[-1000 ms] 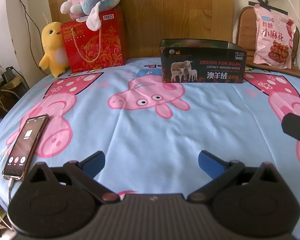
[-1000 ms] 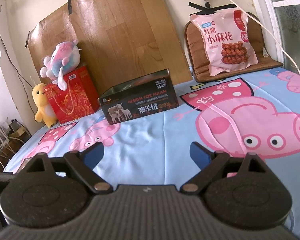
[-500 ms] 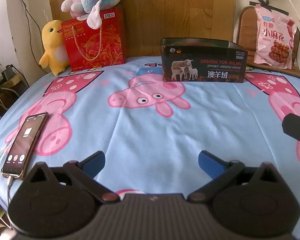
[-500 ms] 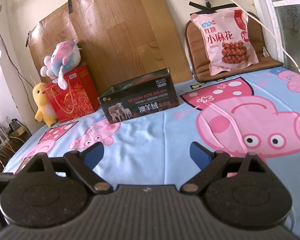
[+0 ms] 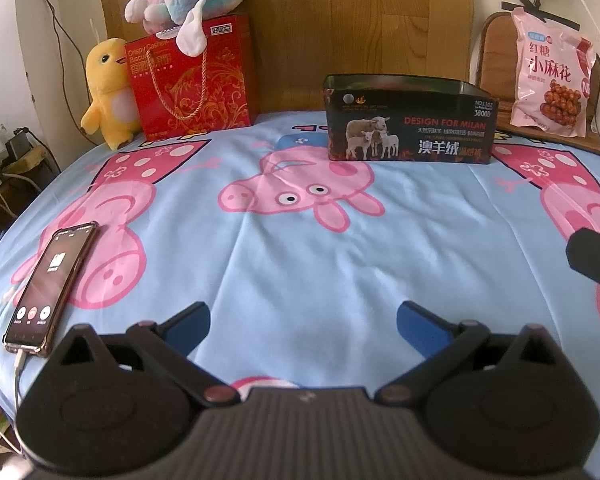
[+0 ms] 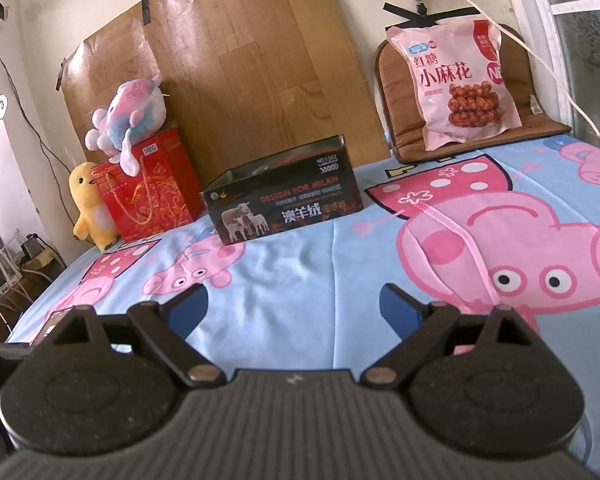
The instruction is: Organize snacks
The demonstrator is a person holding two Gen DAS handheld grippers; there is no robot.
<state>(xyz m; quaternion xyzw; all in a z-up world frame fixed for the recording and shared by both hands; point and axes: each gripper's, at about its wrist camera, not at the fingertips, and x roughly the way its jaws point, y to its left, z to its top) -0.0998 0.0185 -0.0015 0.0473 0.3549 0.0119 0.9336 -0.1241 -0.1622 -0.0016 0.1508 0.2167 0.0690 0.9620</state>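
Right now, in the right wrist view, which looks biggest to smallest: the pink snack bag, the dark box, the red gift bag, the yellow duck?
1. dark box
2. pink snack bag, nearly alike, so unsure
3. red gift bag
4. yellow duck

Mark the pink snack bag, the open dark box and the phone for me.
pink snack bag (image 6: 456,80): right wrist view, middle of its printed front.
open dark box (image 5: 410,138): left wrist view, front wall by the sheep picture.
phone (image 5: 50,278): left wrist view, middle of its lit screen.
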